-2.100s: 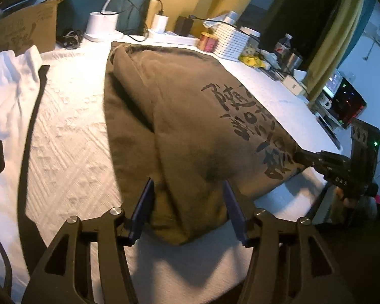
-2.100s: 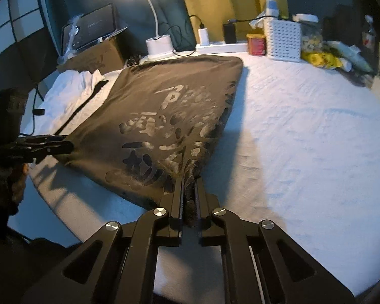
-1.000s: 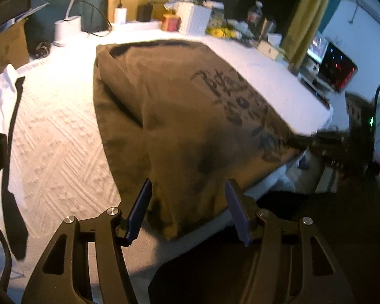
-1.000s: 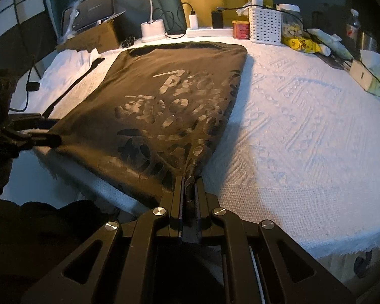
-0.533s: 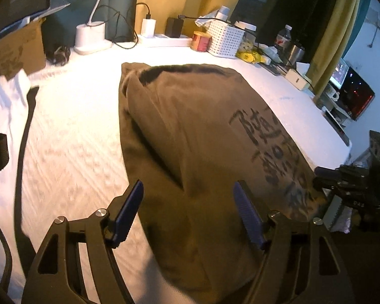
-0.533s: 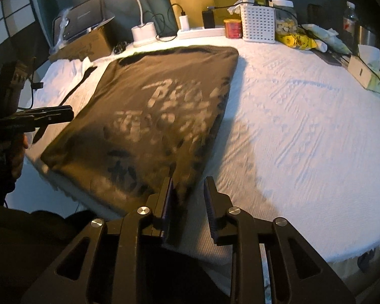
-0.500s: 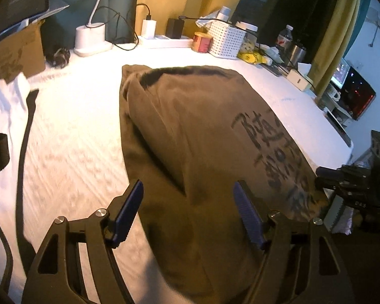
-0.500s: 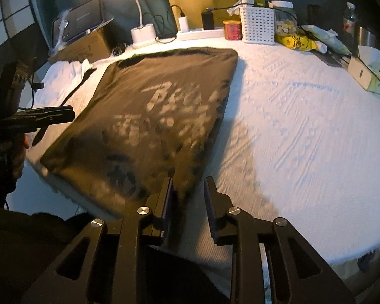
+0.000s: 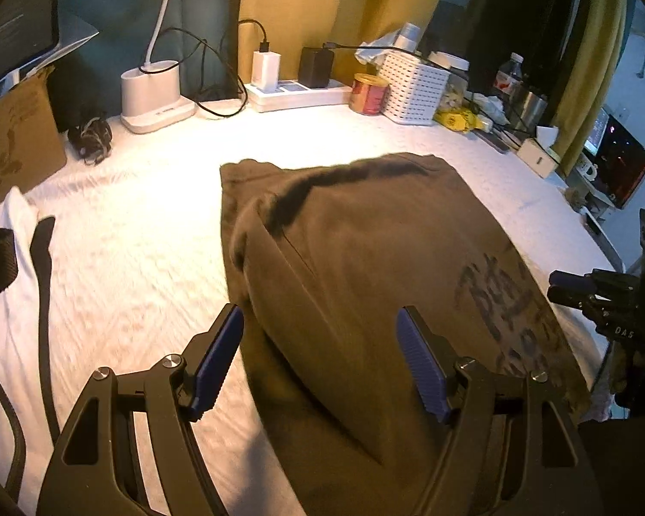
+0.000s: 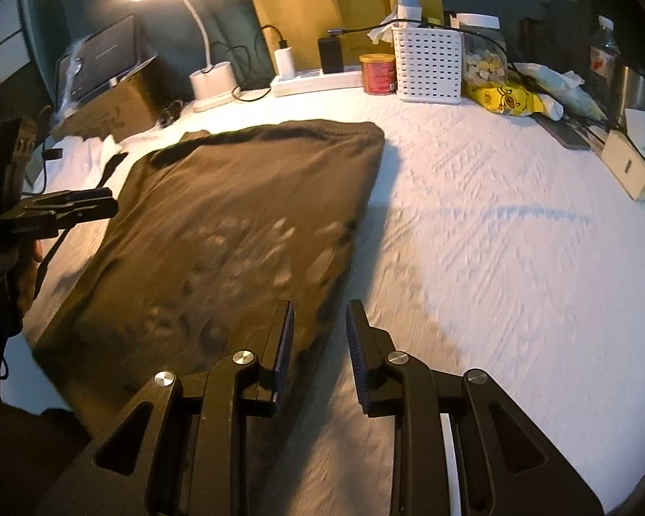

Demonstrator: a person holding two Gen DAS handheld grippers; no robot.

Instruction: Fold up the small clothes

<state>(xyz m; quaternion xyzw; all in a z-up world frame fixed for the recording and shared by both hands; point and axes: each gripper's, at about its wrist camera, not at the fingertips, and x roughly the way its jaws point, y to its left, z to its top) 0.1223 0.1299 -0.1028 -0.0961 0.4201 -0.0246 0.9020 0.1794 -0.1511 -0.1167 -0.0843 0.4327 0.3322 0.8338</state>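
Observation:
An olive-brown T-shirt with a dark print lies flat, folded lengthwise, on the white textured cover. My left gripper hovers wide open above the shirt's near left part, its blue pads off the cloth. In the right wrist view the same shirt stretches away from me. My right gripper stands a little open over the shirt's near right edge and grips nothing. Each gripper shows at the side of the other's view, the right gripper at the right and the left gripper at the left.
A white garment with a black strap lies at the left. Along the back stand a cardboard box, a lamp base, a power strip, a red can and a white basket. White cover spreads right of the shirt.
The right gripper has let go of the shirt's near corner and opened a little. The left gripper has opened wider. Both have moved forward from the front edge over the shirt.

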